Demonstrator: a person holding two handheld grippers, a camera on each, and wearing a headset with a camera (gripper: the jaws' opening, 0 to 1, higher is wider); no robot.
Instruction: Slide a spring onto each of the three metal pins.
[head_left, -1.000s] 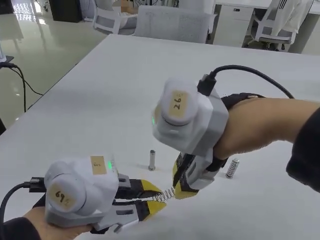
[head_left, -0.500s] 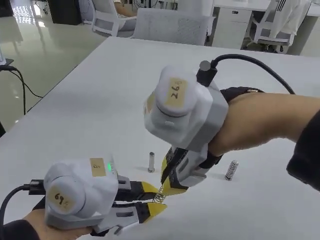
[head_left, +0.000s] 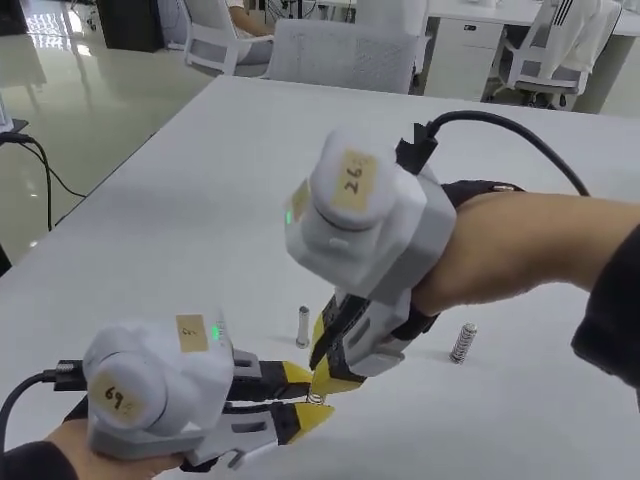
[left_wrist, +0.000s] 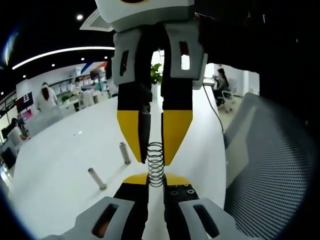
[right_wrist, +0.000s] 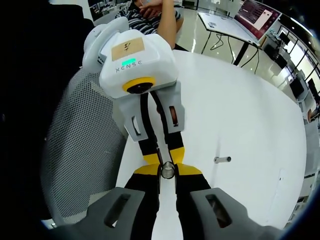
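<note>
Left gripper view, spring: the spring (left_wrist: 156, 165) hangs in the air between the two sets of jaws, off the table, coils straight; one end in each gripper
left gripper: the left gripper (left_wrist: 156, 181) is pinched onto the near end; can't tell if anything sits inside the coils
right gripper: the right gripper (left_wrist: 156, 144) meets it nose to nose, jaws drawn in on the far end with a gap just the coil's width
pins: a bare pin (head_left: 303, 325) stands upright on the table (head_left: 190, 200) just behind the jaws; a second spring (head_left: 462, 340) stands further right, probably on its pin already, too small to be sure
how I'd do it: my guess is the spring's being passed or straightened before it goes on the bare pin; keep both grippers on one line so it doesn't kink; squeeze lightly, it'll ping away if a coil slips; let go with one gripper only, then bring the open end dead over the pin top and lower straight
hands: right hand (head_left: 480, 250) reaches in from the right, wrist bent so its gripper points down and back toward the person; left hand (head_left: 70, 445) sits low and near, gripper about level, pointing right
</note>
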